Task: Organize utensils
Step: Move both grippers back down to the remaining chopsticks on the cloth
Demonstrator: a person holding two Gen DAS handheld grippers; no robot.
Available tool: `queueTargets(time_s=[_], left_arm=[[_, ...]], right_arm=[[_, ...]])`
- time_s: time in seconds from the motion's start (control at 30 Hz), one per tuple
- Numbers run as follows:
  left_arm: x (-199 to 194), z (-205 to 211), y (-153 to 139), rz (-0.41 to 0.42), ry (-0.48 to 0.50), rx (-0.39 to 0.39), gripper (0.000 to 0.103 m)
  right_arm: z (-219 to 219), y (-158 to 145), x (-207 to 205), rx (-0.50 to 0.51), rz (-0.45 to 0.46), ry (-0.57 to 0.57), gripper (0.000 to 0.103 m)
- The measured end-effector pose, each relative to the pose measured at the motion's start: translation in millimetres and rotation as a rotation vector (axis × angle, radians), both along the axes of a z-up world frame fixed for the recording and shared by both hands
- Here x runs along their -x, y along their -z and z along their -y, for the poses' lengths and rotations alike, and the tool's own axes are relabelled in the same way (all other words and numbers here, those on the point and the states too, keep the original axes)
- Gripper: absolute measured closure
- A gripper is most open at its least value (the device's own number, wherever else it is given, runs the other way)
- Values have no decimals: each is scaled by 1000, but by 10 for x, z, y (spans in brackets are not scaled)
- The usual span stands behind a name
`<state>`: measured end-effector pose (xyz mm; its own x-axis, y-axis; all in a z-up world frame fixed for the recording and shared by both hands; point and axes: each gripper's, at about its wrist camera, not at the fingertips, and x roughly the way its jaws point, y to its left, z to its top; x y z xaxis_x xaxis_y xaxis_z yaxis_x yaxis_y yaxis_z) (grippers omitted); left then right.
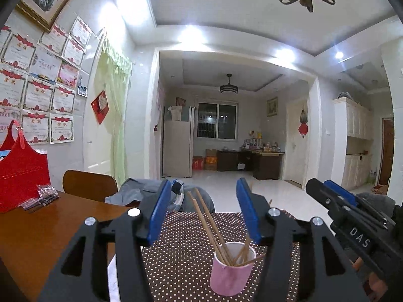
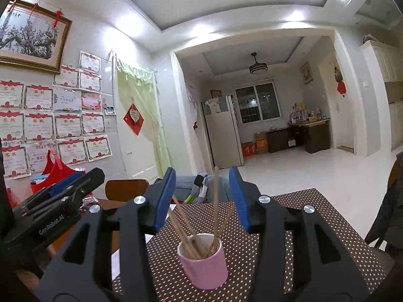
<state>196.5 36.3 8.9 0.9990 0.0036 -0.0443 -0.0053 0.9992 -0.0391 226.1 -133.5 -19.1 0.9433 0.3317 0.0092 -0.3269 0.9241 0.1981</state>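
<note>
Risk: tipping the pink cup (image 1: 233, 268) on a careless reach; top-heavy with leaning chopsticks (image 1: 211, 226), light by the look of it; a finger clipping a stick at 11 o'clock likely to lever it over
Second risk: sticks fanned apart, so pinching one could drag a neighbour out
Left gripper (image 1: 205, 211): spread wide, empty, touching nothing; cup between and below its blue pads
Right gripper (image 2: 202, 198): spread wide as well, holding nothing; one upright stick rising between the fingers, contact not evident
Cup: upright on the dotted mat (image 2: 289, 226) at 6 o'clock in both views; mat on the desk (image 1: 45, 226)
Progress: chopsticks gathered in the cup; likely near done
</note>
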Motion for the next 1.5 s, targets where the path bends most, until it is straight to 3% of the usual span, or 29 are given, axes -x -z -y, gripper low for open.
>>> queueTargets(time_s=[0.47, 0.67, 1.03, 1.33, 1.5], left_arm=[[657, -10, -19, -5, -8, -10, 43], [796, 10, 45, -48, -4, -33, 41], [721, 103, 486, -240, -11, -79, 41], [338, 99, 1115, -618, 8, -143, 41], [309, -27, 1332, -709, 11, -106, 41]], right_arm=[[-15, -3, 615, 12, -26, -7, 57], [9, 60, 760, 30, -57, 1, 54], [7, 509, 780, 62, -215, 8, 52], [46, 903, 657, 92, -370, 4, 51], [82, 1093, 631, 111, -419, 7, 51]])
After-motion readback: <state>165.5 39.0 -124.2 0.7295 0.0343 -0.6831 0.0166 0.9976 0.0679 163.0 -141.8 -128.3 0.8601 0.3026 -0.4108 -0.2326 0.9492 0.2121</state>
